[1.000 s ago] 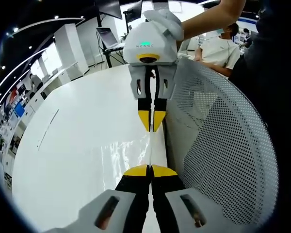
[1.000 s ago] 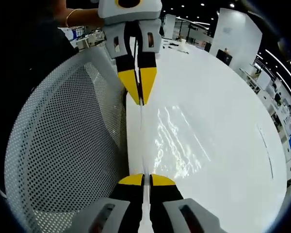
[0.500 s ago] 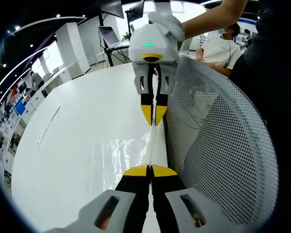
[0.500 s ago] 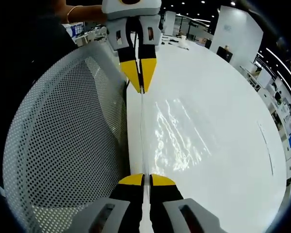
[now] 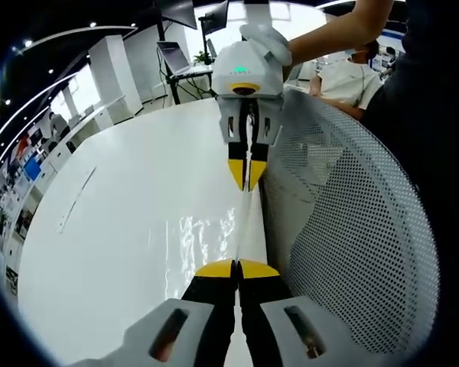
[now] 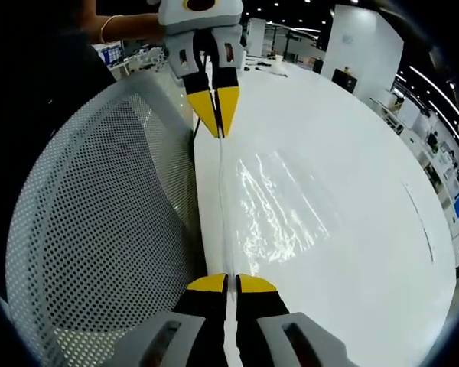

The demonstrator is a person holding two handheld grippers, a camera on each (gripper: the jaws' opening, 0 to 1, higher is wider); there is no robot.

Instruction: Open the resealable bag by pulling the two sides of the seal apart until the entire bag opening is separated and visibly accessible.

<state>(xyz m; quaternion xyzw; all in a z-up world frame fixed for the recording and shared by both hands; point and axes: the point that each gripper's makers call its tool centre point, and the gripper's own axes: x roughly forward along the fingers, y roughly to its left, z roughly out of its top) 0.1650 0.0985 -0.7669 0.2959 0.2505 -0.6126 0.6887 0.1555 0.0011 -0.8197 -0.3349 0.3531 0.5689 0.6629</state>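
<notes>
Seal stretched taut between two closed grippers

In the left gripper view, the clear resealable bag [image 5: 203,245] lies left of centre on the white table [image 5: 115,199]; the left gripper [image 5: 236,269] pinches its seal at bottom centre. The right gripper [image 5: 246,177], clamped too, has drawn further off toward the top, beside the perforated white chair back [image 5: 352,229], so the seal looks tauter but not visibly parted.

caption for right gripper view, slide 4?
Two yellow-tipped grippers pinch a clear plastic resealable bag stretched taut over a white table.
</notes>
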